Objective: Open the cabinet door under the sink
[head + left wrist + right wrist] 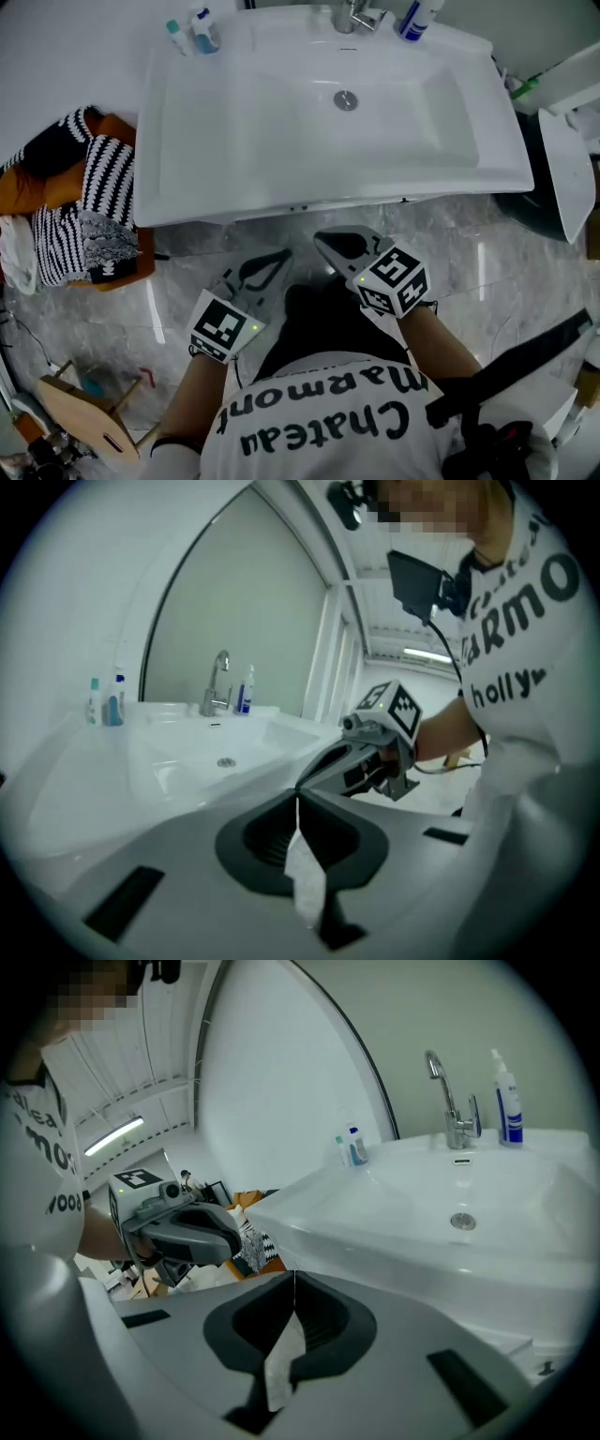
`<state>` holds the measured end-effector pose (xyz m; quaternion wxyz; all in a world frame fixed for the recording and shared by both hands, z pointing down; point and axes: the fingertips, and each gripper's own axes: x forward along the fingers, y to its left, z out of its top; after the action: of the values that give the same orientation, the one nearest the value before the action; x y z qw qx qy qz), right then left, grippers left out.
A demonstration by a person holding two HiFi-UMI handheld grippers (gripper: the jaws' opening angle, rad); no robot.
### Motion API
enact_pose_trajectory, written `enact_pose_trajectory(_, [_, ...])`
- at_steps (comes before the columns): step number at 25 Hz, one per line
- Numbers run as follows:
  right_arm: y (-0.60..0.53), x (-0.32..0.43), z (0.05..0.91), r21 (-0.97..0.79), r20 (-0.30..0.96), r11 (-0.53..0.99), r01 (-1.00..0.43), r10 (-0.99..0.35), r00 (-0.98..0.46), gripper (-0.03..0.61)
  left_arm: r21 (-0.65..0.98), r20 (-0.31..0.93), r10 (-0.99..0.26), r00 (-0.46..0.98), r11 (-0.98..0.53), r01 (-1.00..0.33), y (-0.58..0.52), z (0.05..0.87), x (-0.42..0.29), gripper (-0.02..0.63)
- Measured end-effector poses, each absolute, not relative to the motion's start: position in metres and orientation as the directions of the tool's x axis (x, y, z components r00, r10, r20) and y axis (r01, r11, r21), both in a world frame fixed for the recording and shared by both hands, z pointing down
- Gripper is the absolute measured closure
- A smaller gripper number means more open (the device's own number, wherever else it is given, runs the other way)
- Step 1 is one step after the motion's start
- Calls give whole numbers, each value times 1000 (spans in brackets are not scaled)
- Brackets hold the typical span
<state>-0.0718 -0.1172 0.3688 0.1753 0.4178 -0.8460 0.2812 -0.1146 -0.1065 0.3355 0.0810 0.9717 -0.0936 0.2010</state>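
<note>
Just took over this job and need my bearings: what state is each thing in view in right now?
left gripper: shut, empty.
right gripper: shut, empty.
sink: basin empty.
faucet: no water running.
bottles: upright on the sink rim.
cabinet door: hidden under the sink, so I cannot tell whether it is open.

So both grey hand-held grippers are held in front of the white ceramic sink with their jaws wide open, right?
The left hand-held gripper and right hand-held gripper are in front of the white ceramic sink, but their jaws are shut and empty; each gripper view shows it.
</note>
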Motion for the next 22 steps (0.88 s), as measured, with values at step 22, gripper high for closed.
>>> enact_pose_trajectory(22, [-170,-26,598,-400,608,430,-809,-536,-585,563,305,575,-196,794,-849,-431,-177,592,-80,493])
